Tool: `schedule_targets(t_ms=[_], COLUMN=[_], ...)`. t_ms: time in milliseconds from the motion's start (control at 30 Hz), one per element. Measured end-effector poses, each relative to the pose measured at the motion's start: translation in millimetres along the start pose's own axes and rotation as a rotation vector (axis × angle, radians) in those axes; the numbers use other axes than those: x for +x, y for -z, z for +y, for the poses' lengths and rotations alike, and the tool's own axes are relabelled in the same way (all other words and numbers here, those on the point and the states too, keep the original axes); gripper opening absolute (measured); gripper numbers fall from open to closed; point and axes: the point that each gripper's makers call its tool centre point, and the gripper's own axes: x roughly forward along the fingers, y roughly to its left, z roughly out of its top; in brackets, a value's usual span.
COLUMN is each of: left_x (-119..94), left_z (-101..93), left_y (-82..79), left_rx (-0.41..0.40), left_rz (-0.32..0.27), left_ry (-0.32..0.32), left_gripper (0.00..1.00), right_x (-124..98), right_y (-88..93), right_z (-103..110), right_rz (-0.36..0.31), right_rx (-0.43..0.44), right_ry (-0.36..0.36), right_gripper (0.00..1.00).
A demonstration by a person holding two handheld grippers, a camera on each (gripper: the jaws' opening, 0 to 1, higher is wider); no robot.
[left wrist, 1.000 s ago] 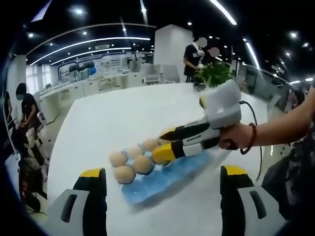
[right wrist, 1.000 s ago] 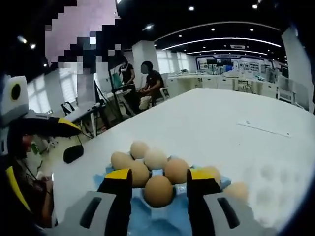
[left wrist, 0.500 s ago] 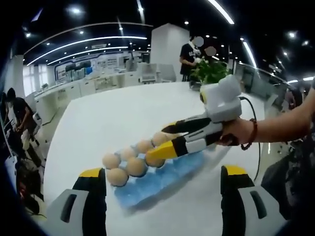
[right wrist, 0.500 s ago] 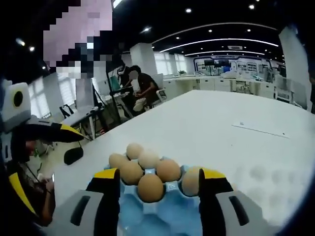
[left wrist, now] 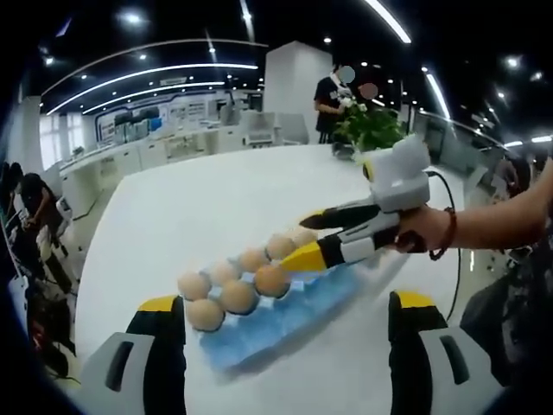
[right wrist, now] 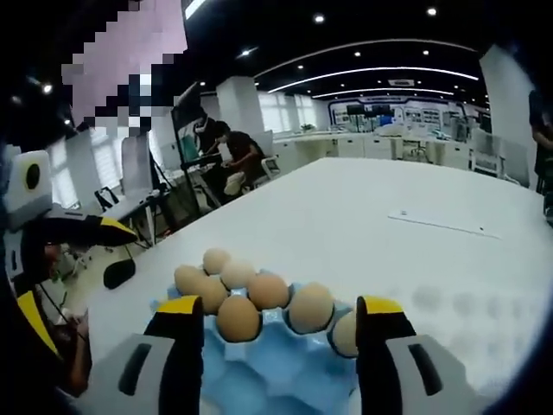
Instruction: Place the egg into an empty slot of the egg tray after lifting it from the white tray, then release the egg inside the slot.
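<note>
Right gripper (right wrist: 278,316): jaws spread, empty, above the blue egg tray (right wrist: 276,372). The egg (right wrist: 238,317) appears seated; withdraw straight back. Left gripper (left wrist: 281,316): open, empty.

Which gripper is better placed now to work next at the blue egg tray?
Right. The right gripper is open just over the egg tray, eggs close ahead of its jaws. The left gripper, also open, stands farther back from it.
</note>
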Motion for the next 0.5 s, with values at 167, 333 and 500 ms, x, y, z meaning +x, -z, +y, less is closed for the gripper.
schedule_targets(t_ms=[167,333,500], left_x=[2,4,6], left_z=[-0.1,-2.2,-3.8], left_y=[-0.6,-1.1,-0.9], left_rx=[0.002,0.004,0.011], left_rz=[0.001,0.003,0.009], left_ry=[0.002,0.009,0.016], left_gripper=[1.00,1.00,1.00], right_x=[-8,-16,-24], right_y=[0.3,3.8,9.8], right_z=[-12,-25,-39], right_rz=[-0.012,-0.009,-0.002], right_rx=[-0.002,0.005,0.017], right_ry=[0.025,0.052,0.080], right_gripper=[0.74,0.73,0.73])
